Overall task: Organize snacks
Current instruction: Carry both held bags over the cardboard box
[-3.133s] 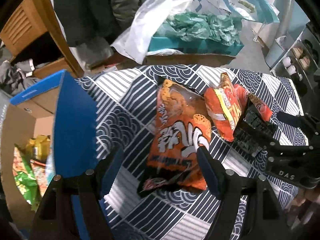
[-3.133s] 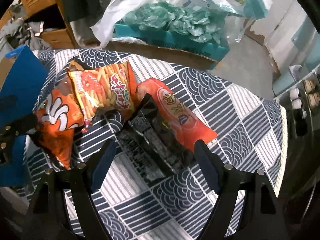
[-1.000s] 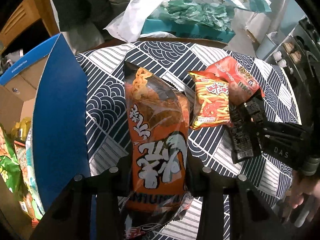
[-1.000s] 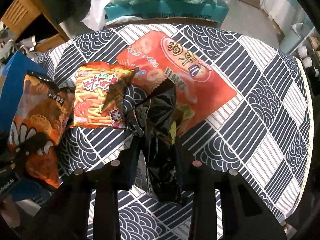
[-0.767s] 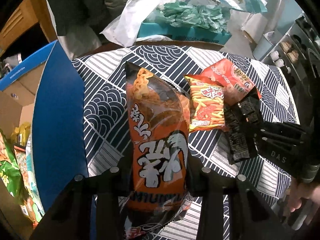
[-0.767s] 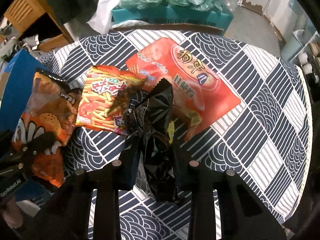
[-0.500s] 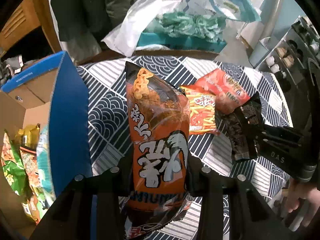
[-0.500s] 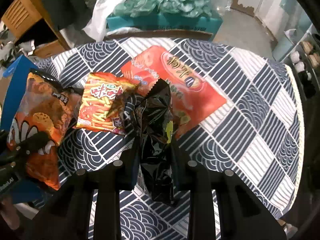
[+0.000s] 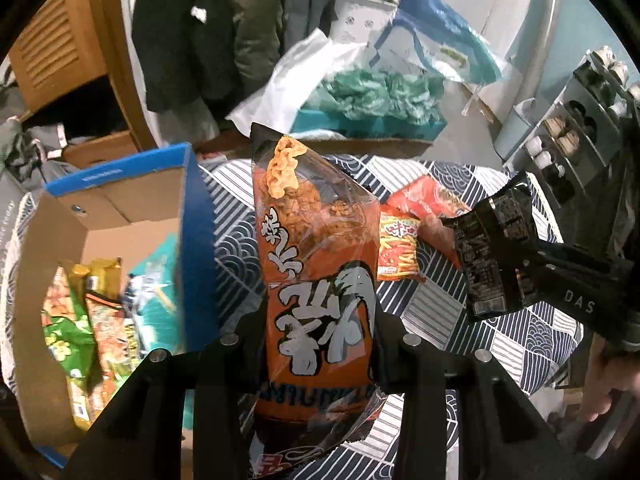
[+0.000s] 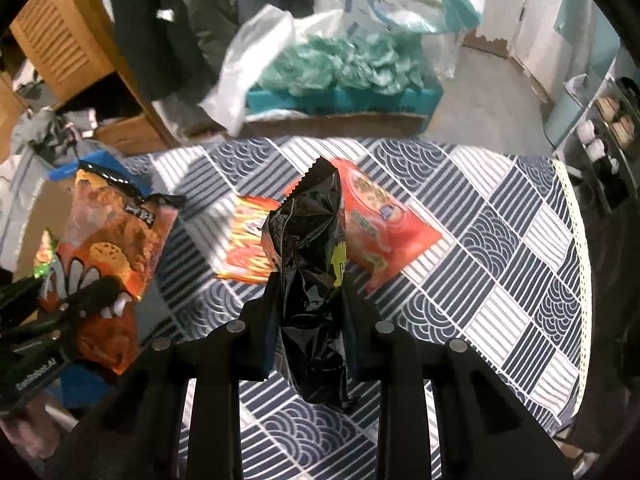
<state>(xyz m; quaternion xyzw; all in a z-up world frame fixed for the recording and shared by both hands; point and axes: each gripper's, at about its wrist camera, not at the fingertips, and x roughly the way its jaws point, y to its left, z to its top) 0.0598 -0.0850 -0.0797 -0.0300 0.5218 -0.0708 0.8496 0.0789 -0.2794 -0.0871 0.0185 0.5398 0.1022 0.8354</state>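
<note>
My left gripper (image 9: 316, 316) is shut on a large orange snack bag (image 9: 316, 264) and holds it upright above the table, beside an open cardboard box (image 9: 100, 216) with a blue flap. The box holds several snack packs (image 9: 96, 312). My right gripper (image 10: 308, 292) is shut on a black snack bag (image 10: 308, 248), lifted off the table. The black bag also shows in the left wrist view (image 9: 492, 256). The orange bag shows in the right wrist view (image 10: 112, 248). A small fries pack (image 10: 248, 252) and a red bag (image 10: 380, 224) lie on the patterned tablecloth (image 10: 500, 240).
A teal box of green wrapped items (image 10: 344, 72) and a white plastic bag (image 10: 248, 60) stand behind the table. A wooden cabinet (image 9: 60, 40) and hanging coats (image 9: 192, 32) are at the back left. A shelf with small jars (image 9: 568, 144) is on the right.
Both grippers closed on their bags about three seconds back and have since lifted them off the table. The left wrist view has swung left, so the box's inside now shows.
</note>
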